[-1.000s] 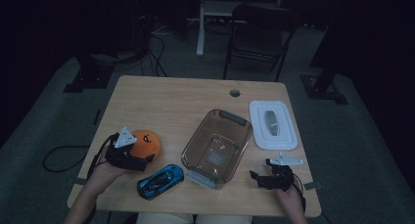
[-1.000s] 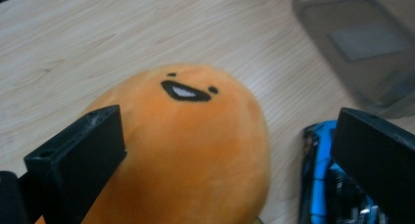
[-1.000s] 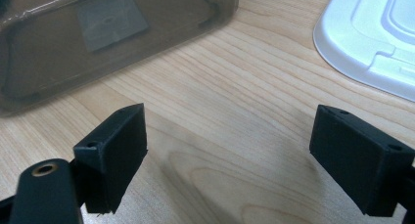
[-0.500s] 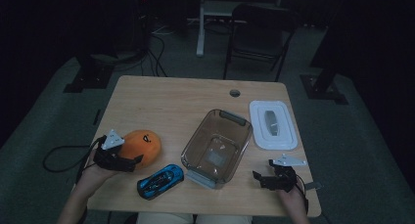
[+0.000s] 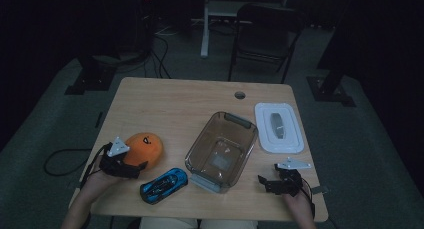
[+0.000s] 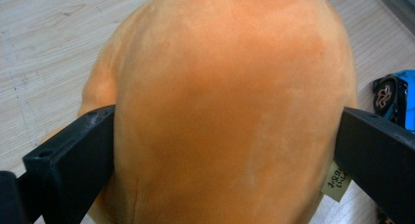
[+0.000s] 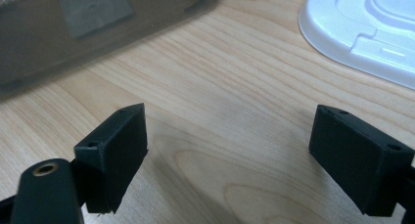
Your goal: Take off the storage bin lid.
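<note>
Straddling the orange plush at the worktop's seven o'clock, left gripper jaws spread along its flanks, touching; right gripper idling open, five o'clock.

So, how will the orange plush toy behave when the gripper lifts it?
The orange plush toy looks soft and furry, so it probably squashes between the left gripper jaws beside it. It likely weighs little for its bulk. Its rounded shape may wobble or roll if pushed.
</note>
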Available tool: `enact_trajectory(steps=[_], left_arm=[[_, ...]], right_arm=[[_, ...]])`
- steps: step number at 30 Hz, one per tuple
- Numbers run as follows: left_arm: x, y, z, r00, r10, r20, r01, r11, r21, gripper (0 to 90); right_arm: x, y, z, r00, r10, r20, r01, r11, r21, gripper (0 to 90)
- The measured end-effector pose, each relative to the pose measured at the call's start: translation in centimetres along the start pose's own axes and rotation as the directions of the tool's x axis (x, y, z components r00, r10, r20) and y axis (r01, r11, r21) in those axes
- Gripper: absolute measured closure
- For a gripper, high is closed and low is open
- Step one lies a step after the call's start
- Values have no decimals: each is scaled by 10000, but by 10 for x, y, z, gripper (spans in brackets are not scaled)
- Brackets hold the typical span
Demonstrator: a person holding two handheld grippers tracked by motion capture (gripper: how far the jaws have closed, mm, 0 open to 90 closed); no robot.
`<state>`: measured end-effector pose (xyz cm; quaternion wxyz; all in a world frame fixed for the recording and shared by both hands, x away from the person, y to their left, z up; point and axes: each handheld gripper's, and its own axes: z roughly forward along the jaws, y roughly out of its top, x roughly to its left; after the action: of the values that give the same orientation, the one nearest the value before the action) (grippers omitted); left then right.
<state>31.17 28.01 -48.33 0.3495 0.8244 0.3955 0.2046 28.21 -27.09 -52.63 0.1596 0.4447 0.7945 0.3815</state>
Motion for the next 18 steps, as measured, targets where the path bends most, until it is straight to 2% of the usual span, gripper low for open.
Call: enact_trajectory(steps=[1, 2, 3, 4, 5, 6, 8, 9, 10, 11, 12, 16, 18], left_arm=[[0, 0, -1, 9999, -81, 60, 81, 10000, -7, 6], [0, 0, -2, 9999, -128, 84, 128, 9999, -10, 46], [1, 0, -3, 9998, -191, 41, 191, 9998, 9, 159], [2, 0, -4, 9995, -296, 71, 296, 9996, -14, 159], [2, -1, -6, 9996, -262, 117, 263, 9996, -63, 195], [4, -1, -8, 9991, -350, 221, 354, 9993, -147, 324], [4, -1, -8, 9990, -378, 222, 381, 9992, -132, 356], [4, -1, -10, 9991, -305, 282, 307, 9995, -96, 440], [4, -1, -10, 9991, -305, 282, 307, 9995, -96, 476], [4, -1, -10, 9991, -307, 294, 309, 9995, -68, 476], [4, -1, -10, 9990, -256, 353, 257, 9997, -31, 529], [3, -2, -9, 9986, -177, 507, 182, 9998, -101, 574], [4, -4, -9, 9979, -317, 556, 326, 9994, -152, 574]], right_arm=[[0, 0, 0, 10000, -82, 55, 82, 9999, 59, 140], [0, -1, 0, 9999, -116, 91, 115, 9999, 114, 140], [-1, -2, -1, 9996, -152, 219, 148, 9997, 169, 141], [-1, -2, -1, 9996, -152, 219, 148, 9997, 169, 141], [-1, -2, -2, 9996, -147, 248, 142, 9997, 176, 141], [0, -3, -2, 9993, -223, 314, 216, 9995, 220, 142], [0, -3, -2, 9989, -280, 370, 271, 9993, 250, 142], [0, -3, -2, 9986, -348, 403, 338, 9991, 254, 142], [0, -3, -2, 9986, -348, 403, 338, 9991, 254, 142], [1, -3, -2, 9984, -365, 423, 354, 9990, 267, 142], [1, -3, -2, 9981, -394, 473, 380, 9988, 295, 142], [4, -3, -1, 9966, -557, 613, 535, 9979, 367, 141], [3, -3, -1, 9966, -560, 604, 539, 9979, 363, 141]])
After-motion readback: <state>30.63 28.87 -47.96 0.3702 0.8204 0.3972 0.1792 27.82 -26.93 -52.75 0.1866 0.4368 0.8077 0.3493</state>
